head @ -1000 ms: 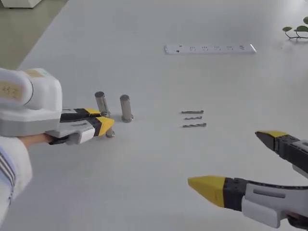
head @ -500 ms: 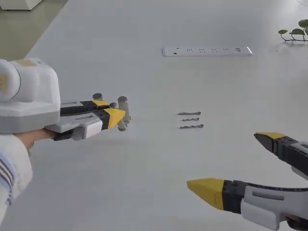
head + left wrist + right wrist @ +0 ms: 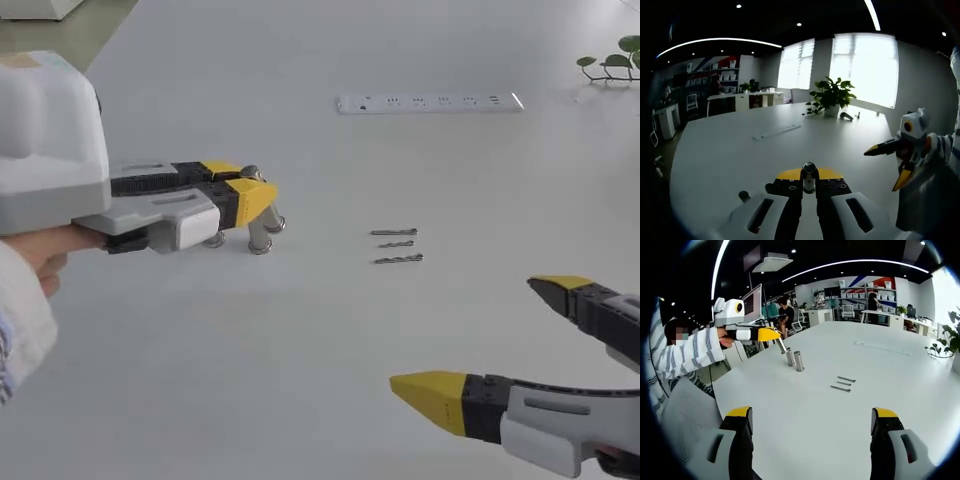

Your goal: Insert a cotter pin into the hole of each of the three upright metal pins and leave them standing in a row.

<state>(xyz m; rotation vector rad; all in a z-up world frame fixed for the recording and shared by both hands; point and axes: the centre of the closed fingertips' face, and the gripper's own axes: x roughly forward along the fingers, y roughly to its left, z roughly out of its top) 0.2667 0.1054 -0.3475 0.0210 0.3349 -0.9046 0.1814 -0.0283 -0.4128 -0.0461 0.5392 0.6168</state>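
My left gripper point(image 3: 250, 186) hovers at the left, shut on one metal pin point(image 3: 809, 174) that it holds tilted above the table. The held pin point(image 3: 782, 345) slants down out of the yellow tips. Two more metal pins point(image 3: 799, 361) stand upright on the white table, just below and behind that gripper, their lower ends point(image 3: 259, 240) showing under it. Three cotter pins point(image 3: 397, 245) lie side by side in a short stack near the table's middle. My right gripper point(image 3: 485, 335) is at the near right, open with nothing between its jaws, well short of the cotter pins point(image 3: 843, 383).
A white power strip point(image 3: 430, 102) lies across the far side of the table. A small plant point(image 3: 612, 62) sits at the far right edge. The table's left edge point(image 3: 80, 80) runs close behind the left gripper.
The left gripper has risen and moved right with one pin shut in its jaws, lifting it away from the other two. The right gripper has stayed in place.
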